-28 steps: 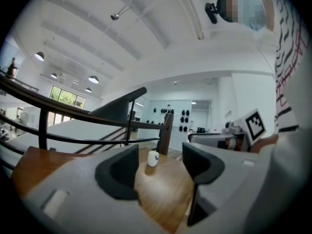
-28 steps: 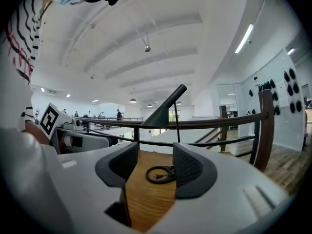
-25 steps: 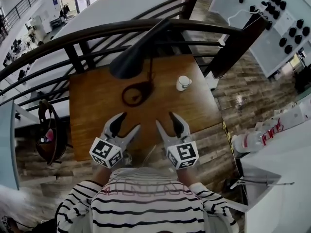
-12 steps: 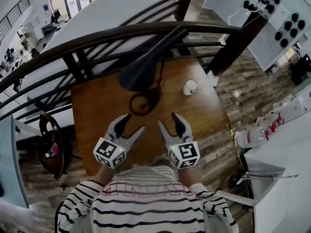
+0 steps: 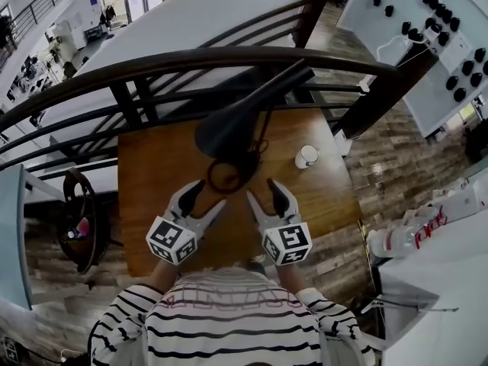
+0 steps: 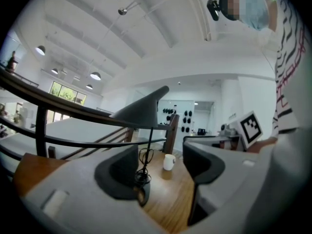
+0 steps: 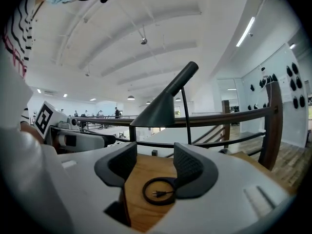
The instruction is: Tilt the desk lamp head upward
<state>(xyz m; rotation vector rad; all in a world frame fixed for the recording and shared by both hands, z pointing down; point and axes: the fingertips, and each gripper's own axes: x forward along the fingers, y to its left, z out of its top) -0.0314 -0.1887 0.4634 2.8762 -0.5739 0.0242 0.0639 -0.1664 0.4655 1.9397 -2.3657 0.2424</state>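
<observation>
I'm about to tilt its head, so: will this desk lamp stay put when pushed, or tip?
Probably tip-prone: the big lamp head hangs off to one side of a thin stem, above a small ring base. The stem looks rigid, so a push likely rocks the whole lamp unless the base is steadied.

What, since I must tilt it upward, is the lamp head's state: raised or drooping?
Drooping: the lamp head has its wide opening facing down at the table.

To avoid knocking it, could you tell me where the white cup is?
Head view: the white cup stands on the table's right side, right of the lamp base.
</observation>
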